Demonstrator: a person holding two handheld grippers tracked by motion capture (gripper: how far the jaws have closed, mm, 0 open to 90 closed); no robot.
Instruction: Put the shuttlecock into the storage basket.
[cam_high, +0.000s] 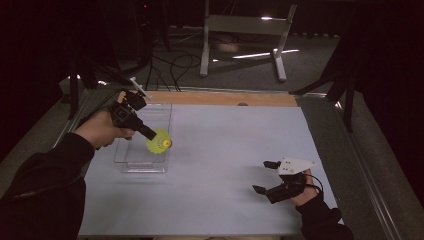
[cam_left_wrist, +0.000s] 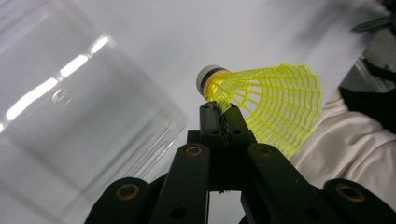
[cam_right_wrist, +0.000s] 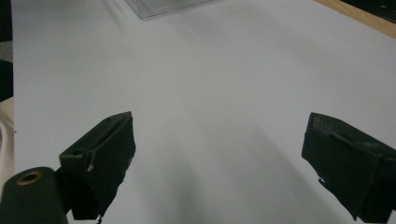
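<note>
Shuttlecock pinched in my left gripper, above the clear tray

My left gripper (cam_high: 150, 134) was clamped on the yellow shuttlecock (cam_high: 159, 142) at its skirt, cork end pointing right, hanging over the tray's (cam_high: 142, 167) right wall. My right gripper (cam_high: 267, 176) rested well apart on the white mat (cam_high: 220, 150), jaws spread, grasping nothing, so the left was nearer.

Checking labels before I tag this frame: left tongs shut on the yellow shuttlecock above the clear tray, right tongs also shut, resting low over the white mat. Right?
Not quite. The right tongs are open, not shut: the right gripper view shows their jaws wide apart with bare white mat between them. The rest holds: the left tongs are shut on the yellow shuttlecock above the clear tray.
</note>
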